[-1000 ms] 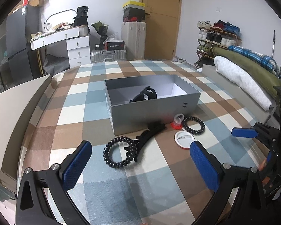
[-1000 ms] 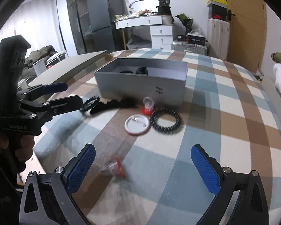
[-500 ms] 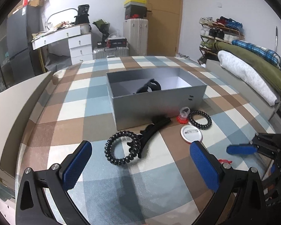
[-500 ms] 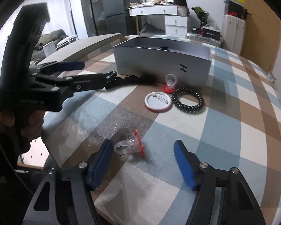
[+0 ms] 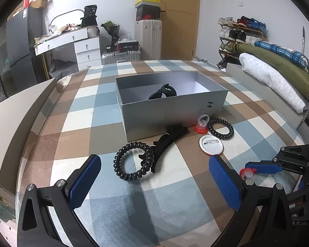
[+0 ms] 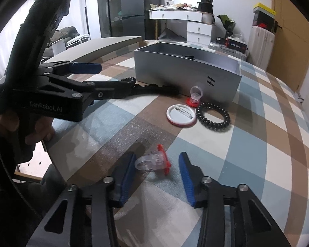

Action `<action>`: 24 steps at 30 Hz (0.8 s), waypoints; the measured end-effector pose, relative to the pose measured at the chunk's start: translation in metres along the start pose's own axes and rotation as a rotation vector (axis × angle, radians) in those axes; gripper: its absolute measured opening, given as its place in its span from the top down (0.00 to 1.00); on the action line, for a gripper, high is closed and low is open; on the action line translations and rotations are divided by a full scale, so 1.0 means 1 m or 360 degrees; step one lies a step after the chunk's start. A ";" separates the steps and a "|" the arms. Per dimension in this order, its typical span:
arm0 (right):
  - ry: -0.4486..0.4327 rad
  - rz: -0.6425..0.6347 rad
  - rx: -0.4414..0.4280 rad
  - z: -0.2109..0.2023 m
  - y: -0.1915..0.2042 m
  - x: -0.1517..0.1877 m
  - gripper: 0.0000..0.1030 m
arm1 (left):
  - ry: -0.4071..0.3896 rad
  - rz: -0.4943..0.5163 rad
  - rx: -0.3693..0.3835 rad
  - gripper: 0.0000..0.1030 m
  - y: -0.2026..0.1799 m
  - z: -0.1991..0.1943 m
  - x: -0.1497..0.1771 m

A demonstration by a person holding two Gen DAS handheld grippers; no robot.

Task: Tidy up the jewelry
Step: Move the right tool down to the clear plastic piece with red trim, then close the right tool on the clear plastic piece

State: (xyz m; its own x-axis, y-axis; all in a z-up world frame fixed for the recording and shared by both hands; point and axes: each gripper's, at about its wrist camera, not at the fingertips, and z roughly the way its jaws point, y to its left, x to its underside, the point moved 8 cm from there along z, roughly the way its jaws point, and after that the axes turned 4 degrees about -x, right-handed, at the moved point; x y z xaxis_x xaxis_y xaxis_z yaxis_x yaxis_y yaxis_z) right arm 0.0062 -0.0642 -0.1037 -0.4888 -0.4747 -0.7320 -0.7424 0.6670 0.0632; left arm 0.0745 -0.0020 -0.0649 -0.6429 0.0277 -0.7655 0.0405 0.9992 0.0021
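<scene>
A grey open box (image 5: 175,111) (image 6: 187,70) stands on the checked tablecloth with a black hair clip (image 5: 163,92) inside. In front lie a black spiral hair tie (image 5: 131,160), a black claw clip (image 5: 166,140), a red-based clear toy ring (image 5: 201,123) (image 6: 194,96), a second spiral tie (image 5: 221,128) (image 6: 213,117) and a round pin badge (image 5: 211,145) (image 6: 180,115). My right gripper (image 6: 157,175) is part closed around another clear ring with a red base (image 6: 152,162) (image 5: 247,173); the pads stand beside it, not clamped. My left gripper (image 5: 154,183) is open and empty, low before the spiral tie.
The box lid (image 5: 14,113) lies at the table's left edge. Behind are a white desk (image 5: 72,41), suitcases (image 5: 148,39) and a shoe rack (image 5: 241,35). Folded bedding (image 5: 278,76) lies right of the table. The table's near edge (image 6: 57,164) is close to my right gripper.
My right gripper has moved down onto the near ring and narrowed its jaws around it. My left gripper has stayed open, shifting only slightly.
</scene>
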 end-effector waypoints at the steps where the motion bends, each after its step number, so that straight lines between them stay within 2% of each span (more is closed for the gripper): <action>1: -0.0002 0.0007 0.0003 0.000 -0.002 -0.001 0.70 | 0.0006 -0.0001 0.0005 0.01 0.000 0.000 0.000; 9: -0.0024 0.0041 0.0014 0.002 -0.007 -0.008 0.72 | 0.0033 -0.0041 0.0025 0.01 0.002 0.003 0.001; 24: -0.0123 0.0154 0.0115 0.011 -0.030 -0.054 0.72 | 0.0043 -0.0048 0.0019 0.01 0.002 0.004 0.001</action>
State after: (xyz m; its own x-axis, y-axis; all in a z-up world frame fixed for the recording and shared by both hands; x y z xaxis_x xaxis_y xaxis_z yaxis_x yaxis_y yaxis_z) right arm 0.0600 -0.0523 -0.0729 -0.5178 -0.3620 -0.7751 -0.6571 0.7485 0.0893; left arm 0.0768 -0.0002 -0.0682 -0.6644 -0.0015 -0.7473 0.0300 0.9991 -0.0286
